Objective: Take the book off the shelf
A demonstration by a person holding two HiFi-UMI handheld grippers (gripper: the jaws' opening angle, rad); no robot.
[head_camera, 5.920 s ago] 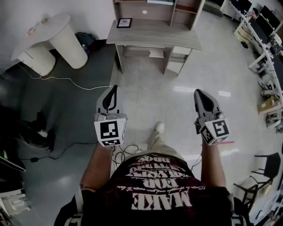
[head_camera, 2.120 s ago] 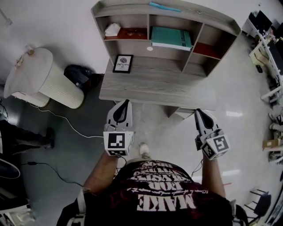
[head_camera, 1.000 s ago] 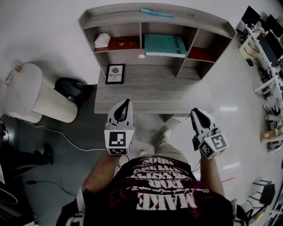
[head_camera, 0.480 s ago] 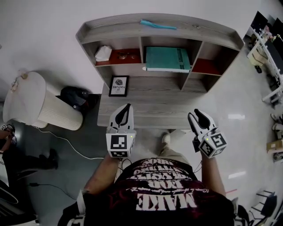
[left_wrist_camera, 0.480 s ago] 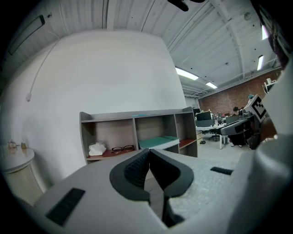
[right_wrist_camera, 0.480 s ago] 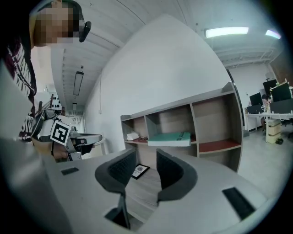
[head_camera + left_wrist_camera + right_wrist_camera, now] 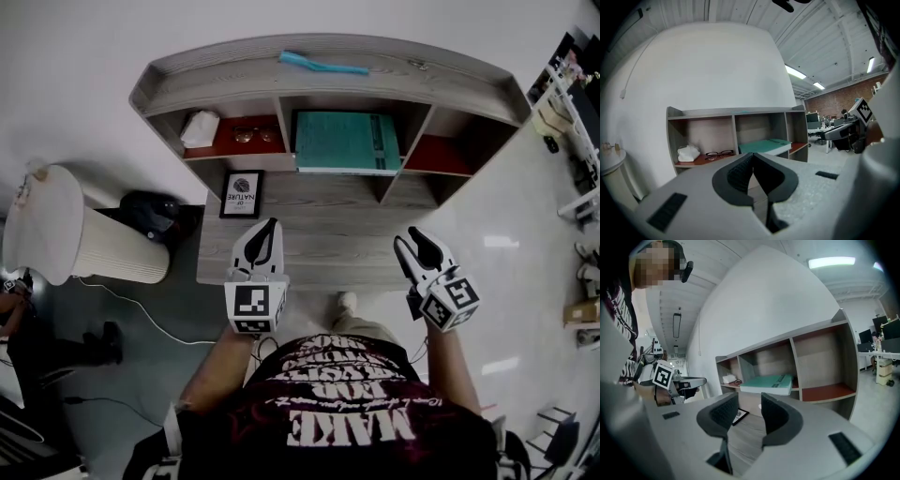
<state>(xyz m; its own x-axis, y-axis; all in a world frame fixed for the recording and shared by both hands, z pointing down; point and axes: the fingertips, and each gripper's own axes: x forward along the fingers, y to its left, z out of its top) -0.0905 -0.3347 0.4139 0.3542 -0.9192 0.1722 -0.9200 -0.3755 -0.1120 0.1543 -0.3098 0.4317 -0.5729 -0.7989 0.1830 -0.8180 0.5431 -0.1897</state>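
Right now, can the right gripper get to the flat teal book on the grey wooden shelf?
Probably yes, with a forward reach: the right gripper, jaws just opening and empty, faces the flat teal book across bare grey desktop, and the book's compartment front is open.

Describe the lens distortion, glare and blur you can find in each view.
Head view: fisheye bows the shelf into an arc; glare on the glossy floor. Left gripper view: black vignette corners, the book sharp. Right gripper view: ceiling light blown out, mosaic patch top left.
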